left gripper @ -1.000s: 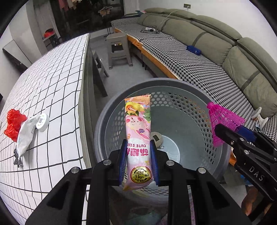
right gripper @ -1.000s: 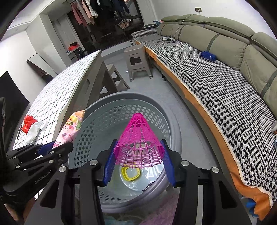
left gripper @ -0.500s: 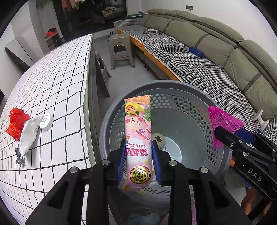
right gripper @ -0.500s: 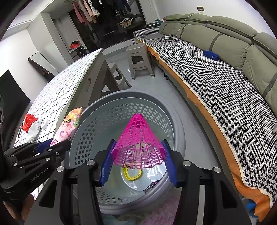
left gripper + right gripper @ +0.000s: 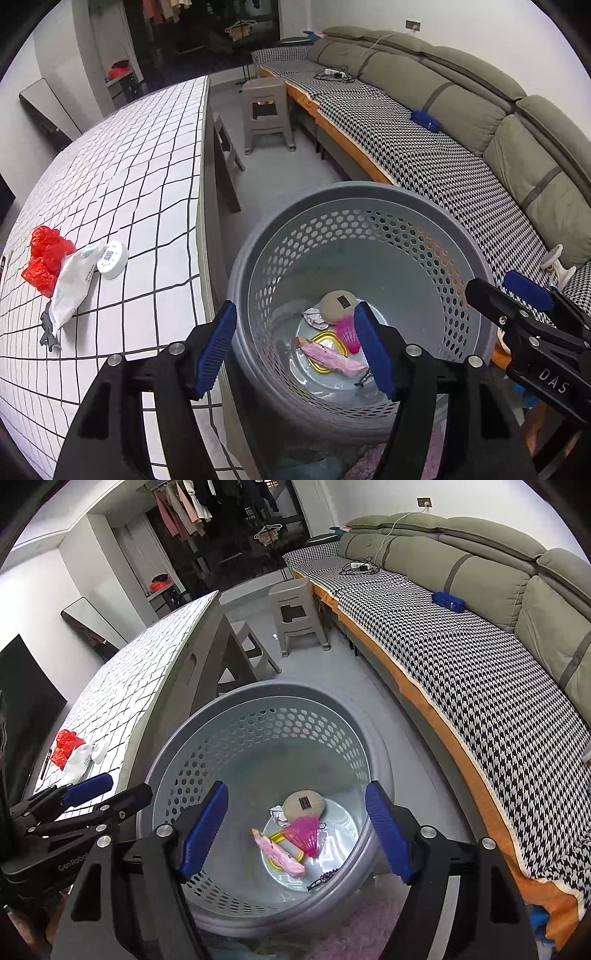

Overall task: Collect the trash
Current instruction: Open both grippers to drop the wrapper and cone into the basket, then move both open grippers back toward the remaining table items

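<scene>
**So, two more pieces were in the bin, table still had some left**

Honestly the collecting looked partway done. The grey basket already held the pink snack wrapper, the pink shuttlecock, a yellow ring, a crumpled foil bit and a round beige pad; all of it lay on the bottom.

What was left, as far as I could see, sat on the checked table: a red plastic bag, a white pouch touching it, a small white round tin just beside the pouch, and some little grey thing at the pouch's near end.

The left gripper hung over the basket's near rim, jaws opening, nothing between them; the wrapper lay well below it, a touch toward 3 o'clock in its view; the table trash was off at 9 to 10 o'clock. The right gripper hovered over the basket too, jaws opening and empty; the shuttlecock lay straight below, between its fingers in that view.
</scene>
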Motion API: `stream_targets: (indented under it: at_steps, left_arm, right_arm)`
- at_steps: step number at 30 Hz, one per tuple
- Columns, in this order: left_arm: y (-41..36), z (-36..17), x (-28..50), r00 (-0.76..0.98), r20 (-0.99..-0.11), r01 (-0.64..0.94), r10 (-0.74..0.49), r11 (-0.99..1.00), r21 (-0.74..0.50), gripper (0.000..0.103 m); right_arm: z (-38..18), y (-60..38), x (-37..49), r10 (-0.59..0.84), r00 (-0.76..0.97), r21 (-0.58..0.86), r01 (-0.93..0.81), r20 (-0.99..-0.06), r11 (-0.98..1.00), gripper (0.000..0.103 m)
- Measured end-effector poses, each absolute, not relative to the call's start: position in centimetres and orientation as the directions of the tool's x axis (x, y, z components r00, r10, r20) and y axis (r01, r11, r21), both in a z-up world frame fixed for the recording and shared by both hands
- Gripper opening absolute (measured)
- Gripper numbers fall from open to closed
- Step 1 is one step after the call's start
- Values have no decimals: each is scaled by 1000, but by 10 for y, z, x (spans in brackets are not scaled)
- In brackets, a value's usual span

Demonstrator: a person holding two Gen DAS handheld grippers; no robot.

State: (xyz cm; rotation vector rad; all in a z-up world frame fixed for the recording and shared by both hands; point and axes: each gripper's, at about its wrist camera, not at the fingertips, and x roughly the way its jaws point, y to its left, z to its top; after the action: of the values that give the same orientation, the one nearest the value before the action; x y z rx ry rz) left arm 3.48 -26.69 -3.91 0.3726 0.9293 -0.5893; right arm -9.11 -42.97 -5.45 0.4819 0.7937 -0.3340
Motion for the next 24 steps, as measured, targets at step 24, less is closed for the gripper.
stream_targets:
  at_steps: [24]
  left_arm:
    - [-248, -24, 32, 487, -805, 605, -339, 796, 30, 96]
  right_arm:
    - [-38, -424, -103, -147, 682, 276, 470, -716, 838, 74]
